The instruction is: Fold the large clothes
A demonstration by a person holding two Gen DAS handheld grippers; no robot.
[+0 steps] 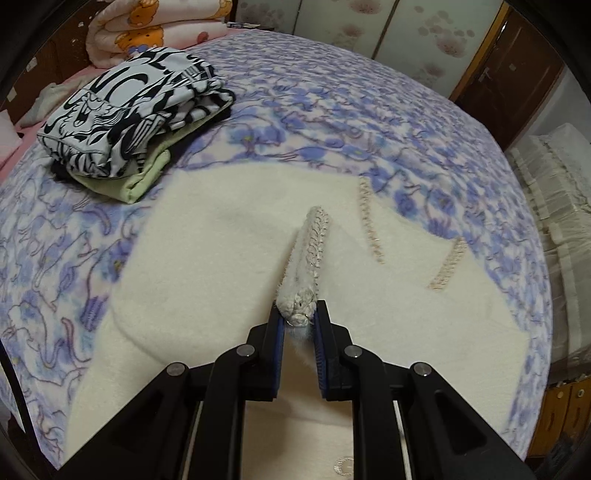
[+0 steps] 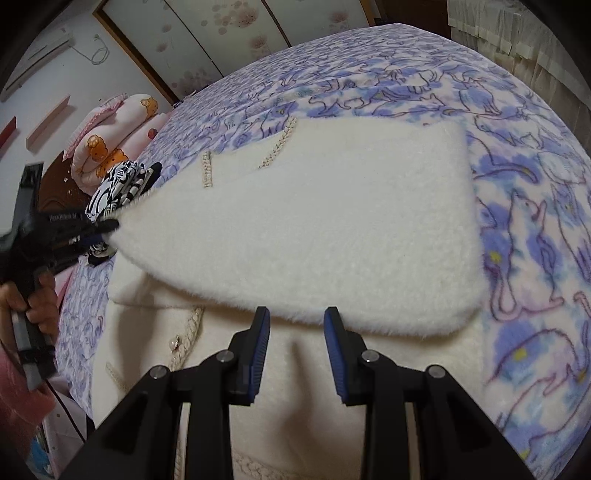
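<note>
A large fluffy cream coat (image 1: 221,266) with braided trim lies on the bed, partly folded over itself; it also shows in the right wrist view (image 2: 332,229). My left gripper (image 1: 298,317) is shut on a trimmed edge of the coat (image 1: 314,243) and lifts it off the bed. It also shows at the left of the right wrist view (image 2: 105,227), holding the coat's corner. My right gripper (image 2: 297,321) is open and empty, just above the near folded edge of the coat.
A stack of folded clothes (image 1: 129,118), black-and-white print on top, sits at the far left of the blue-patterned blanket (image 1: 369,122). A rolled pink quilt (image 1: 159,26) lies behind it. Wardrobe doors (image 1: 406,33) and white bedding (image 1: 554,177) stand beyond the bed.
</note>
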